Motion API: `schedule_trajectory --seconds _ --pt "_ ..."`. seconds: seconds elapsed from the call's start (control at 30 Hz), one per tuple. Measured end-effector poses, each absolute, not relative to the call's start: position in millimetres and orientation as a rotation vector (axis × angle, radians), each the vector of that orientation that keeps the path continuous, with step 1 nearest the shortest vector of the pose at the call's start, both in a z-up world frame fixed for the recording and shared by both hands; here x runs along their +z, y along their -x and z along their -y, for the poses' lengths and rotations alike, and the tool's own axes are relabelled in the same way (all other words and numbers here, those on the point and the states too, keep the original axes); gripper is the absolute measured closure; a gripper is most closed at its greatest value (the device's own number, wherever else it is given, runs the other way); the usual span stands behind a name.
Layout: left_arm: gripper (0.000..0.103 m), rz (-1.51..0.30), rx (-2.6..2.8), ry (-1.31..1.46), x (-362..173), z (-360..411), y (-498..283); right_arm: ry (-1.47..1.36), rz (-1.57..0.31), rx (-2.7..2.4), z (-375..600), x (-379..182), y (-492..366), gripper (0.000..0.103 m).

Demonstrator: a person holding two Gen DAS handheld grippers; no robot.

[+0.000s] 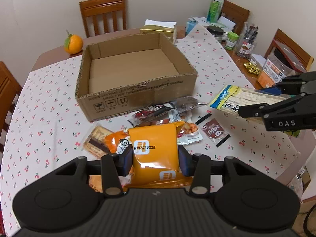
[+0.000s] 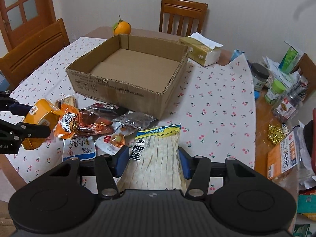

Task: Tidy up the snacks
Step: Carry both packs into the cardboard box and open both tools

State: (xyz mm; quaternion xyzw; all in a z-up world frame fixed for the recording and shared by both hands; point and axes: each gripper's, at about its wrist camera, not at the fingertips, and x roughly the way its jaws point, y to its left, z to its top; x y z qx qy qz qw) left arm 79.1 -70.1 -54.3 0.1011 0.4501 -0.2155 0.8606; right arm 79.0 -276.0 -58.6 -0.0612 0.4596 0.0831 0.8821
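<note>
**A packet in each gripper, box waiting empty**

My left gripper [image 1: 155, 160] is clenched on an orange snack packet [image 1: 156, 148], lifted over the pile. My right gripper [image 2: 153, 160] grasps a clear pack of white fish strips [image 2: 158, 158] by its sides. Just beyond, the loose snack packets [image 2: 102, 124] lie heaped on the cherry-print tablecloth [image 2: 213, 98]. Farther on sits the open cardboard box [image 1: 134, 69], bare inside. At the far left edge rests an orange [image 1: 73, 43], with a tissue box [image 2: 205, 53] far right.

"DAS" on right gripper [image 1: 240, 113]
</note>
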Motion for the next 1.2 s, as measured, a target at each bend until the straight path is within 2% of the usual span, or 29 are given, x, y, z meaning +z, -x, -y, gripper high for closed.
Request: schedule_trajectory --seconds 0.17,0.47,0.5,0.57,0.63,0.67,0.8,0.83,0.87,0.97,1.2 --pt "0.058 -0.947 -0.477 -0.214 -58 75 -83 0.125 -0.974 0.146 278 -70 -78 0.045" --pt "0.058 -0.958 -0.472 -0.21 -63 74 -86 0.015 -1.122 0.148 283 -140 -71 0.049" --pt "0.058 -0.958 -0.472 -0.21 -63 73 -87 0.01 -1.124 0.144 283 -142 -71 0.047" --pt "0.058 -0.957 -0.471 -0.209 -62 72 -87 -0.011 -1.132 0.133 285 -143 -71 0.022" --pt "0.058 -0.957 -0.472 -0.211 -62 72 -87 -0.023 -1.104 0.136 283 -141 -68 0.011" --pt "0.058 -0.957 -0.473 -0.211 -62 72 -87 -0.025 -1.098 0.143 281 -140 -69 0.009" --pt "0.058 -0.961 -0.482 -0.215 -62 73 -86 0.03 -1.113 0.147 267 -149 -74 0.01" --pt "0.058 -0.962 -0.485 -0.216 -62 73 -86 0.049 -1.122 0.147 264 -153 -75 0.015" --pt "0.058 -0.962 -0.488 -0.217 -62 73 -85 0.063 -1.131 0.144 262 -155 -75 0.026" --pt "0.058 -0.959 -0.491 -0.221 -61 73 -83 0.094 -1.13 0.15 260 -153 -73 0.041" --pt "0.058 -0.956 -0.509 -0.238 -58 72 -83 0.057 -1.104 0.135 267 -129 -66 0.044"
